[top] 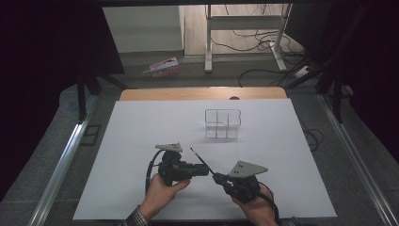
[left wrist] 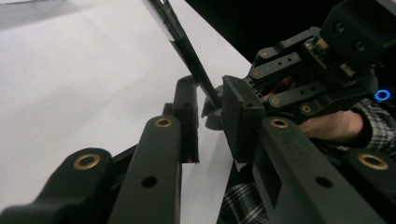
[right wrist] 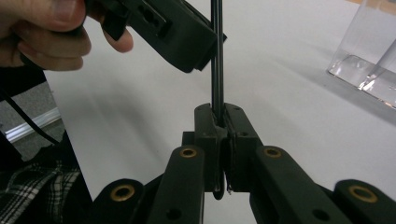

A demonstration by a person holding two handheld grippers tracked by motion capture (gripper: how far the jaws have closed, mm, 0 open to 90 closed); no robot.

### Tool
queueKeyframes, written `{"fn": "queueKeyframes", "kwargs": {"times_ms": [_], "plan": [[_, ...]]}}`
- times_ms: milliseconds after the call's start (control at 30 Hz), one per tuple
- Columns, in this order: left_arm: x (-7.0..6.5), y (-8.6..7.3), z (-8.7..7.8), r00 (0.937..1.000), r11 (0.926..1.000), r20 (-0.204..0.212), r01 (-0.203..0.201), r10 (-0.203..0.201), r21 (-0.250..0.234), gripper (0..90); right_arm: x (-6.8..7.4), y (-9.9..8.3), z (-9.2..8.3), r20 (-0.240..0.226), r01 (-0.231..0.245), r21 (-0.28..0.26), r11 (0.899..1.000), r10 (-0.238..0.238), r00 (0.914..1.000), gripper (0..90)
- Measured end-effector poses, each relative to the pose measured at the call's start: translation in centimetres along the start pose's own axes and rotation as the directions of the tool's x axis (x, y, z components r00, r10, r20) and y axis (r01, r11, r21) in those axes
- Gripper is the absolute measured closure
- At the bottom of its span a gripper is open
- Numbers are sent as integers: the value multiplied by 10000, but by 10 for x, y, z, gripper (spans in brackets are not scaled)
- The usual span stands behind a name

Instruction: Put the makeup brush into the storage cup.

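R claw (right wrist: 223, 128) clamped tight on lower end of thin black rod (right wrist: 216, 56), rod sticking up out of pads, above white worktop (top: 141, 127). L claw (left wrist: 210, 119) nearly closed round same rod; pad contact unclear, small gap showing btwn pads. Both claws side by side near worktop's front edge. Clear acrylic organizer (top: 222, 124) further back, well apart.
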State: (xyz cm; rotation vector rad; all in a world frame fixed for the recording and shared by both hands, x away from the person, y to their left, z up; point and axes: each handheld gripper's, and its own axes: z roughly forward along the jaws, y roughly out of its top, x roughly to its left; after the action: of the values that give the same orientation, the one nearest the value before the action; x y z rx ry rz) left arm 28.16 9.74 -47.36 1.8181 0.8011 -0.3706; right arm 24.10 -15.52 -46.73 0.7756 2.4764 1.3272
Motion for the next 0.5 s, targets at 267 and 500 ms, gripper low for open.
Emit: {"fn": "queueKeyframes", "kwargs": {"times_ms": [267, 500], "plan": [[6, -2, 2, 9972, 9990, 619, 428, -417, -156, 847, 0, 0, 3, -201, -179, 3, 9998, 179, 9996, 844], [7, -1, -1, 9975, 9987, 534, 479, -469, -173, 861, -3, 1, 2, -375, -428, 342, 9985, 440, 9983, 722]]}}
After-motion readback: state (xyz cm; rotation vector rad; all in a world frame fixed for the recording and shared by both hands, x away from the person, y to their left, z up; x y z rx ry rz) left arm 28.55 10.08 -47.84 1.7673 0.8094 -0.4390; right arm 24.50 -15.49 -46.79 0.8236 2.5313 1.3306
